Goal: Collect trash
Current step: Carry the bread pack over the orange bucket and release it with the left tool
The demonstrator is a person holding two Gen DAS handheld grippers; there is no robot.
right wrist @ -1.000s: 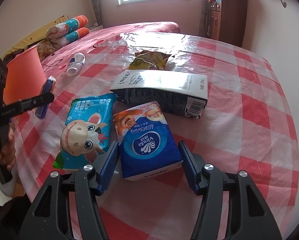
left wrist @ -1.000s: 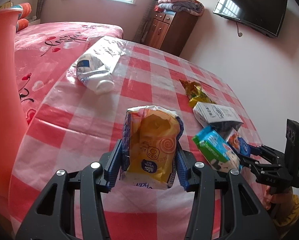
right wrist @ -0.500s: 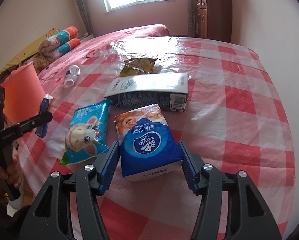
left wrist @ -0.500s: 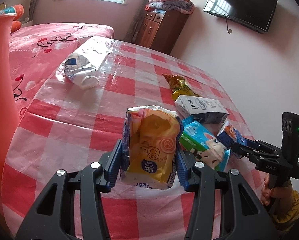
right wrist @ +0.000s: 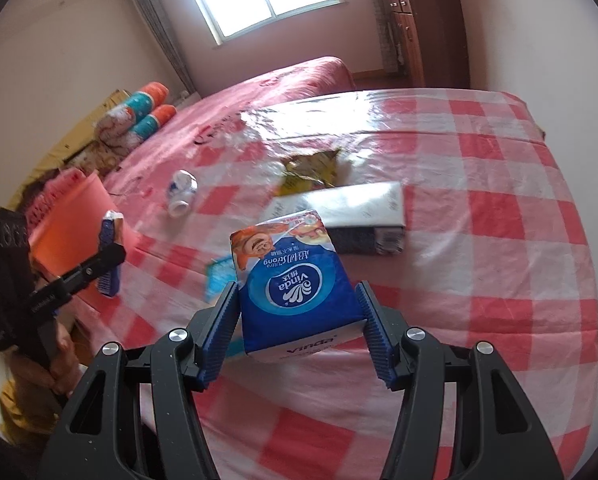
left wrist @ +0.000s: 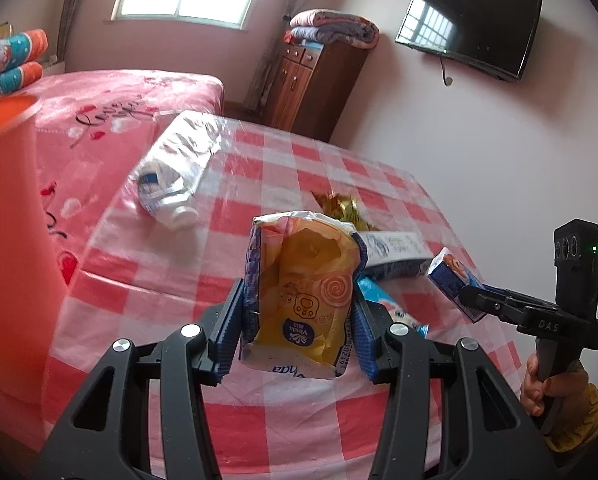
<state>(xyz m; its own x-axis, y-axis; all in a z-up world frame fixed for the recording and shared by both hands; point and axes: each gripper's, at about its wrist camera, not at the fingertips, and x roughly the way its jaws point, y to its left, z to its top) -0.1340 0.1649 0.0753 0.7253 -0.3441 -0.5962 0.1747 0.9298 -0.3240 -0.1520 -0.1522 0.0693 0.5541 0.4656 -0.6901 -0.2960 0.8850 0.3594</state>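
My left gripper (left wrist: 299, 320) is shut on a yellow tissue pack (left wrist: 305, 292) and holds it above the checked table. It also shows at the left of the right wrist view (right wrist: 109, 256). My right gripper (right wrist: 297, 320) is shut on a blue Vinda tissue pack (right wrist: 295, 280), lifted off the table; the pack also shows in the left wrist view (left wrist: 455, 280). An orange bin (left wrist: 7, 240) stands at the left table edge, also in the right wrist view (right wrist: 71, 224).
On the red-checked tablecloth (right wrist: 479, 280) lie a white carton (right wrist: 355, 212), a yellow crumpled wrapper (right wrist: 311, 168), a crushed white bottle (right wrist: 181, 192) and a teal wipes pack (right wrist: 219, 276). A pink bed (left wrist: 119, 100) is behind the table.
Both grippers have risen. The blue pack, resting on the table before, is now lifted clear of it. The yellow pack stays gripped.
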